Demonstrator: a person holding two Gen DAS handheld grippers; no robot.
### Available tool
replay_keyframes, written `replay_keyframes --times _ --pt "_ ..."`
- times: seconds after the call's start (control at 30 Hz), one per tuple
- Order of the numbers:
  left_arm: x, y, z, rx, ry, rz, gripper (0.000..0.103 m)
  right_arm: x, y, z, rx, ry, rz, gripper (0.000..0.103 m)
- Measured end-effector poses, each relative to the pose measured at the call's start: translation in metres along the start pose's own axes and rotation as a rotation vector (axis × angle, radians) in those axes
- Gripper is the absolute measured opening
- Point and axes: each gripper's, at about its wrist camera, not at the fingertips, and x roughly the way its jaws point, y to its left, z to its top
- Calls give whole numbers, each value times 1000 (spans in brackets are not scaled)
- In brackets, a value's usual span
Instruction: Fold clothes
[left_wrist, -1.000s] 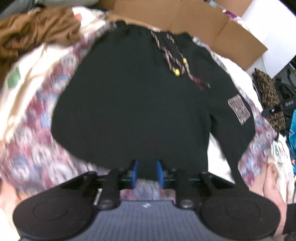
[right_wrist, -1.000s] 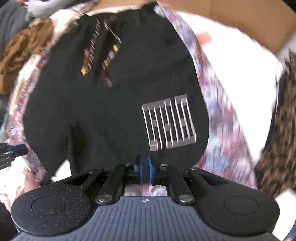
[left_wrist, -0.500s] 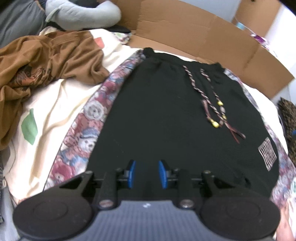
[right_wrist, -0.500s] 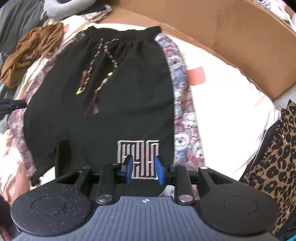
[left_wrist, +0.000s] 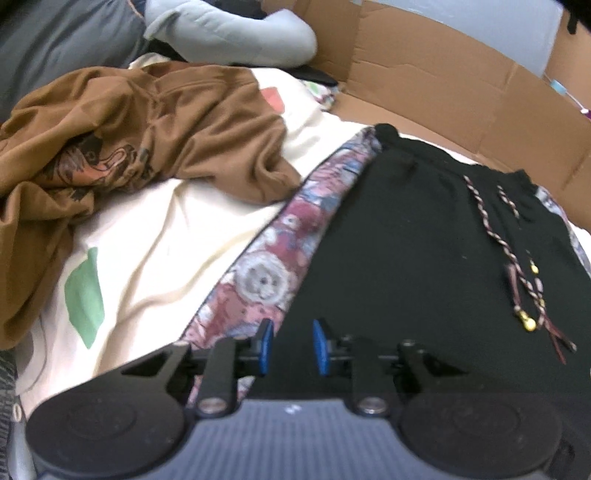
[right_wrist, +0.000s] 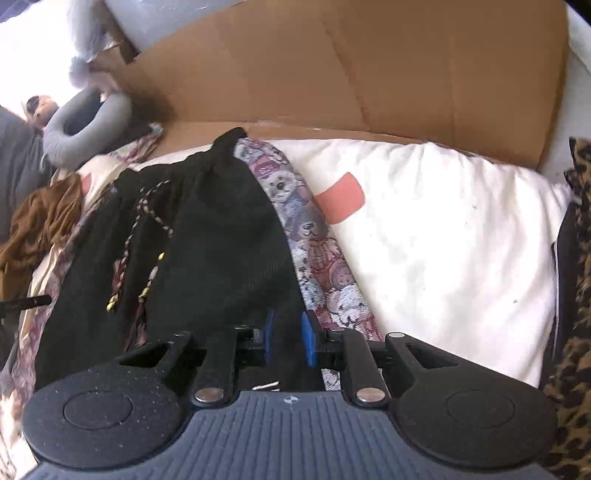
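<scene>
Black drawstring shorts lie spread flat on a teddy-bear print blanket over the bed, waistband at the far end by the cardboard sheet, braided cord loose on top. No fold visible in the part I can see. My left hand-held gripper sits low at the shorts' left edge, blue pads parted, nothing between them that I can make out; reads as lined up on the hem side for a grab. My right hand-held gripper mirrors it at the right edge, pads apart by a narrower gap, black fabric running under them; actual contact I cannot tell. Crumpled brown T-shirt waits off left
</scene>
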Motion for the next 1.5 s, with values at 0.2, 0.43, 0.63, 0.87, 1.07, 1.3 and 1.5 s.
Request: replay_keyframes --times 0.2,0.43,0.63,0.87,1.07,1.3,1.5 --pt "10 10 9 14 -34 2 19 16 -7 -21 27 -28 -29 23" --pt "21 -7 30 64 -68 -26 11 24 -24 -40 63 -1 -74 21" --pt "44 -18 47 51 -76 -7 10 23 -25 -42 59 2 -73 21" --pt "64 -8 61 -2 -63 62 9 21 -27 -44 60 0 -69 21" --pt "66 -13 62 21 -80 61 10 17 -24 -34 63 -28 -76 22" --pt "73 -16 68 53 -88 73 14 24 -27 -3 50 -77 -111 23" --pt "84 -10 73 46 -74 75 40 41 -23 18 28 -74 -103 32"
